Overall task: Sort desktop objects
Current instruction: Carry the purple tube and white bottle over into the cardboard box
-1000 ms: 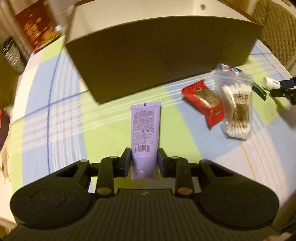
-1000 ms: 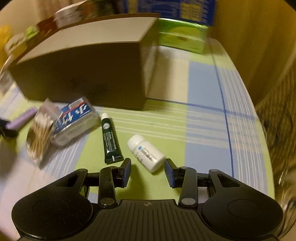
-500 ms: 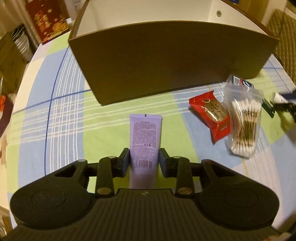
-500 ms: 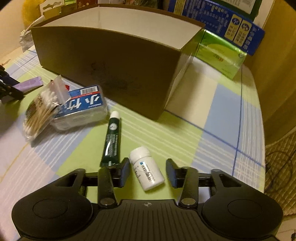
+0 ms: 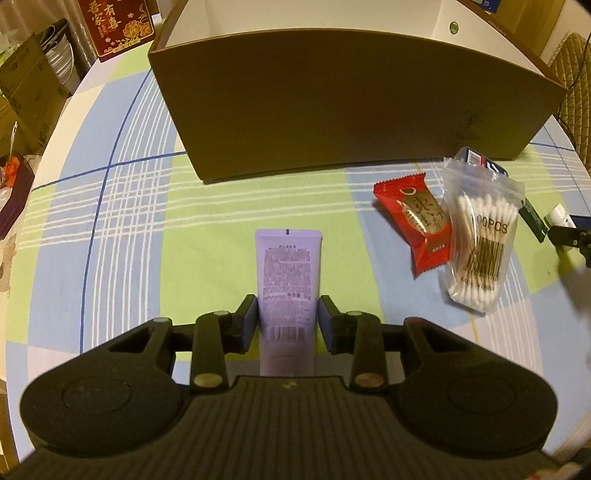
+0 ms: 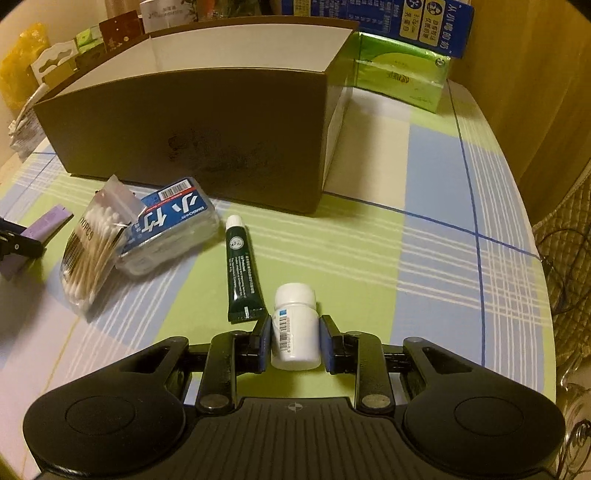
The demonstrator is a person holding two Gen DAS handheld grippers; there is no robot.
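My left gripper is shut on a lilac tube, held pointing at the brown open box. My right gripper is shut on a white pill bottle that lies on the checked cloth. A dark green tube lies just left of the bottle. A red snack packet and a bag of cotton swabs lie right of the lilac tube. A blue-and-white pack leans under the swab bag. The box stands behind them.
A green carton and a blue carton stand behind the box at the right. A red card and stacked items sit at the far left edge. The round table edge drops off at the right.
My right gripper moved forward around the white bottle and closed on it. My left gripper kept hold of the lilac tube while its view steadied nearer the box.
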